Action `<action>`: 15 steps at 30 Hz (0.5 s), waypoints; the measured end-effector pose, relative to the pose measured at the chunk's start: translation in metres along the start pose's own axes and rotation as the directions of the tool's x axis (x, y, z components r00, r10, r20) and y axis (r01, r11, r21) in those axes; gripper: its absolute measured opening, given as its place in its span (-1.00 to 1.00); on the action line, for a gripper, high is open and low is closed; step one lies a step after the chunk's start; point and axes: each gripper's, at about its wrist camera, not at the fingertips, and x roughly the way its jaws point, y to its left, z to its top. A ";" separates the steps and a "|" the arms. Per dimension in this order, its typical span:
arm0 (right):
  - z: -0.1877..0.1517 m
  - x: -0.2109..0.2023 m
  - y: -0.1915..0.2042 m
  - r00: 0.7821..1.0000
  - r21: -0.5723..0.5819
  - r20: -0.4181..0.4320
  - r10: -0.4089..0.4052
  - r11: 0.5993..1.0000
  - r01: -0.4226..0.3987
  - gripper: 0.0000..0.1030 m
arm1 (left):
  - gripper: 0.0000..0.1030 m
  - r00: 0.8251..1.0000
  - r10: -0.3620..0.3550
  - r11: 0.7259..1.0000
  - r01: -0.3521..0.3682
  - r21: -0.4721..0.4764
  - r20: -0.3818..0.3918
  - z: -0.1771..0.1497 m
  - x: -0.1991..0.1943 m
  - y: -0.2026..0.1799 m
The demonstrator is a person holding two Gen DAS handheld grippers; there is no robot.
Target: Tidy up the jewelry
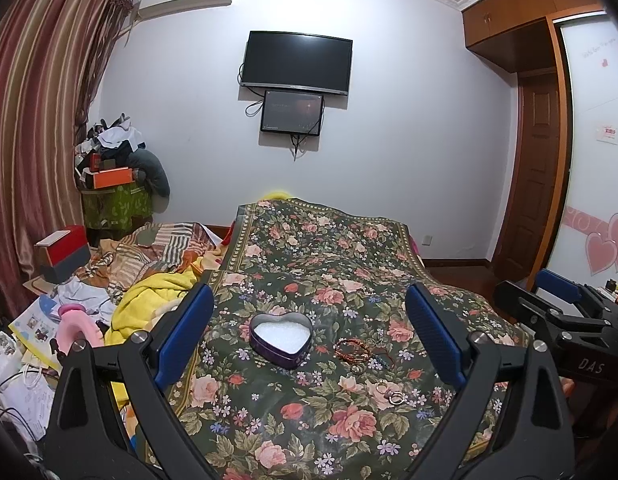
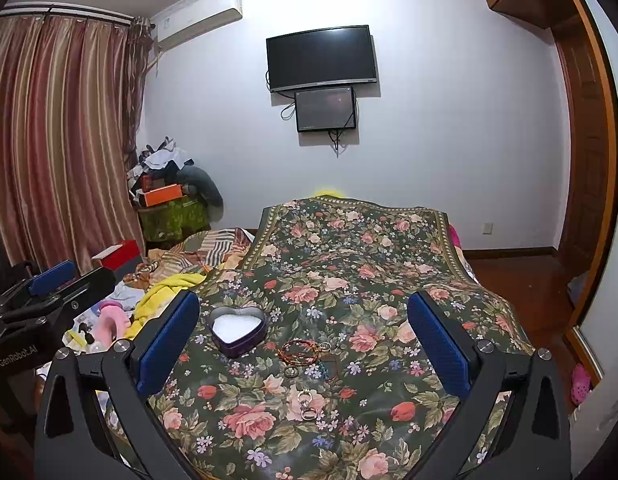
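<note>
Both grippers, left [image 1: 309, 332] and right [image 2: 305, 340], hang wide apart and empty above the floral bedspread [image 2: 369, 280]. The heart-shaped tin [image 1: 281, 338] stands open; bracelets [image 2: 303, 351] and rings [image 2: 305, 402] lie loose beside it. Nothing is stowed yet; next comes a fine pinch on one piece.

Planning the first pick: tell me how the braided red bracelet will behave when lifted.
The braided bracelet looks like thin cord, so probably floppy and light, sagging from one pinch. Its loops lie against other small pieces, so it may drag them. On the soft floral cloth it should not roll.
</note>
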 end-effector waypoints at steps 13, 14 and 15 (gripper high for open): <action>-0.003 0.003 0.001 1.000 0.004 -0.003 0.002 1.000 -0.002 1.00 | 0.88 1.000 0.002 1.000 -0.002 0.003 -0.007 -0.003 0.003 -0.001; -0.002 0.002 0.000 1.000 0.003 -0.004 0.000 1.000 0.000 1.00 | 0.88 1.000 0.001 1.000 -0.001 0.003 -0.006 -0.002 0.002 -0.001; -0.003 0.003 0.001 1.000 0.003 -0.003 0.000 1.000 0.000 1.00 | 0.88 1.000 0.002 1.000 -0.002 0.003 -0.007 -0.002 0.003 -0.001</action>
